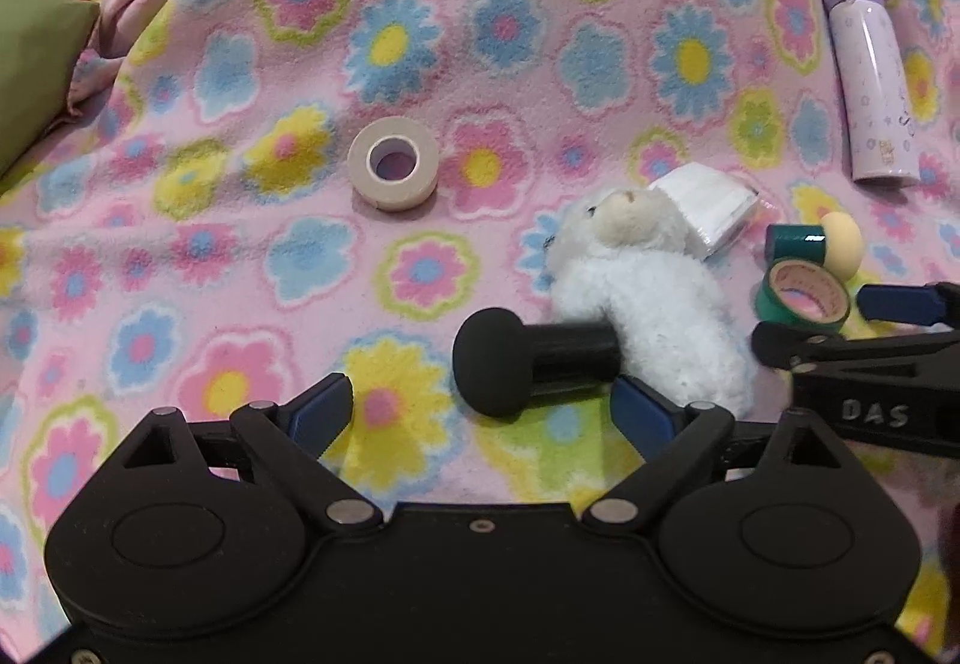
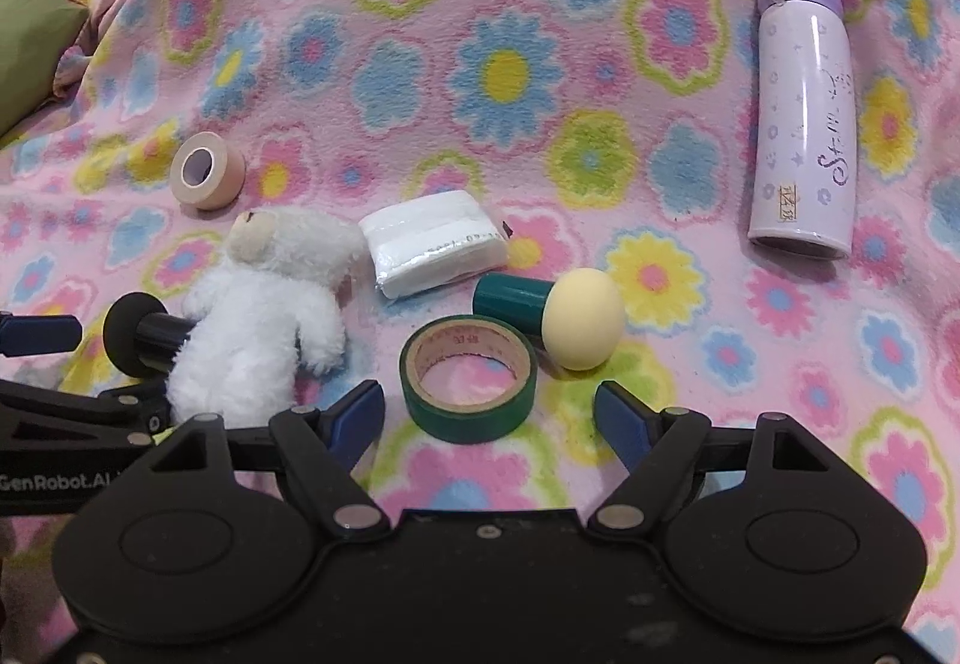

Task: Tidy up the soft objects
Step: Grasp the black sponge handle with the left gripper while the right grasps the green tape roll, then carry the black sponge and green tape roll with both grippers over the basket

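Observation:
A black makeup puff (image 1: pixel 510 364) with a black handle lies on the flowered blanket (image 1: pixel 180 256), its handle against a white plush toy (image 1: pixel 660 304). My left gripper (image 1: pixel 483 412) is open, and the puff rests just ahead of its blue pads without being pressed. In the right wrist view my right gripper (image 2: pixel 492 421) is open too, with a green tape roll (image 2: pixel 468 382) lying flat just ahead of its fingertips. Behind the roll lies a yellow puff (image 2: pixel 585 325) with a teal handle. The plush toy (image 2: pixel 264 304) and a white tissue pack (image 2: pixel 432 250) lie to the left.
A beige tape roll (image 1: pixel 393 172) lies farther back on the left. A purple bottle (image 2: pixel 804 124) lies at the back right. A green cushion (image 1: pixel 36 64) sits at the blanket's far left edge. The two grippers stand close, side by side.

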The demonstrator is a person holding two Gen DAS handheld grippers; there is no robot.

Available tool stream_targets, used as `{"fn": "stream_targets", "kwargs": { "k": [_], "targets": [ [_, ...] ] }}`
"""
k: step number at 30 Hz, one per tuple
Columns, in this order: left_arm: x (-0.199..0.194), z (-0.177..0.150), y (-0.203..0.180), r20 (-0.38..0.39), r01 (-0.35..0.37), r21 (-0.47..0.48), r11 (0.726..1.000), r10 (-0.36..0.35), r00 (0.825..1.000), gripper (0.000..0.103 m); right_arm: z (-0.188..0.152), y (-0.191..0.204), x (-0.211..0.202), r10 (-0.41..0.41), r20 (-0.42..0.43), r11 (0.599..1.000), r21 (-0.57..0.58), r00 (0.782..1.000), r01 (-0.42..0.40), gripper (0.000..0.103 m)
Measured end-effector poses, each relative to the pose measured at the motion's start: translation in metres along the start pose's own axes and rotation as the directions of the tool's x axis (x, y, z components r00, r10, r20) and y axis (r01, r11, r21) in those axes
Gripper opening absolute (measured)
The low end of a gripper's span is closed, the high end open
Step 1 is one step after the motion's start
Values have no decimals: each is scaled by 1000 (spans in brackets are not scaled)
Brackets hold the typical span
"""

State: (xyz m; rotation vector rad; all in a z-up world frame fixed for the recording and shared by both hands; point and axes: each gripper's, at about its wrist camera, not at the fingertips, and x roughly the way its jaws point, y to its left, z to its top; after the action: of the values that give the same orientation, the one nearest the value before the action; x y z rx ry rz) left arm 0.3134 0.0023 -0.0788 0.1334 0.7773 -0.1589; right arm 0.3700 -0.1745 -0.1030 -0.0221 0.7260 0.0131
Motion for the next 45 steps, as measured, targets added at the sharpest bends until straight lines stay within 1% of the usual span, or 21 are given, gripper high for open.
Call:
{"fn": "stream_targets", "kwargs": {
  "k": [2,3,4,9,12,20,22,24,26,27,28,29,33,36,41,43,45],
  "targets": [
    [-2,1,-2,13,6,-2,1000,-6,1000,90,0,-1,0,6,5,1000,0,1000,-6,67],
    [-2,2,-4,13,5,2,1000,-5,1000,90,-1,-1,-1,6,12,1000,0,1000,-6,60],
    [0,4,-6,10,-1,8,1000,1,1000,90,-1,-2,-2,11,14,1000,3,1000,-11,58],
    [6,6,-12,0,-27,27,999,27,1000,90,-1,-2,-1,16,16,1000,7,1000,-17,59],
    [12,5,-11,-12,-27,28,999,27,1000,90,-3,-3,-2,18,21,1000,10,1000,-19,59],
    [22,4,-5,1,27,29,999,-27,1000,90,-2,-1,0,10,21,1000,4,1000,-11,63],
    [25,5,-2,-4,39,14,999,-39,999,90,-2,0,1,10,22,1000,3,1000,-10,64],
    [25,4,-1,1,46,8,999,-46,999,88,-2,0,2,11,23,1000,0,1000,-11,65],
    [23,3,-2,8,63,13,998,-63,998,75,-2,1,2,8,25,1000,-3,1000,-8,62],
    [21,3,-3,12,72,16,997,-72,997,70,-2,1,1,8,28,1000,-5,1000,-8,56],
    [19,3,-4,14,79,19,997,-79,997,62,-1,1,0,19,30,1000,-8,999,-18,50],
    [17,4,-5,14,83,20,996,-83,996,55,-1,2,-1,25,30,1000,-16,999,-24,47],
    [11,5,-8,6,82,16,996,-82,997,55,-1,6,-5,4,29,999,-49,1000,-3,47],
    [0,5,-6,11,70,5,998,-70,997,55,1,3,-17,17,24,999,-36,1000,-16,47],
    [-30,8,1,23,31,-36,999,-30,999,55,2,-6,-49,27,36,1000,-6,999,-26,47],
    [-48,9,4,33,32,-62,998,-30,999,55,1,-9,-67,36,54,999,8,998,-37,47],
    [-66,9,5,44,15,-73,997,-12,999,55,-1,-12,-86,49,76,999,17,996,-50,48]
  ]
}}
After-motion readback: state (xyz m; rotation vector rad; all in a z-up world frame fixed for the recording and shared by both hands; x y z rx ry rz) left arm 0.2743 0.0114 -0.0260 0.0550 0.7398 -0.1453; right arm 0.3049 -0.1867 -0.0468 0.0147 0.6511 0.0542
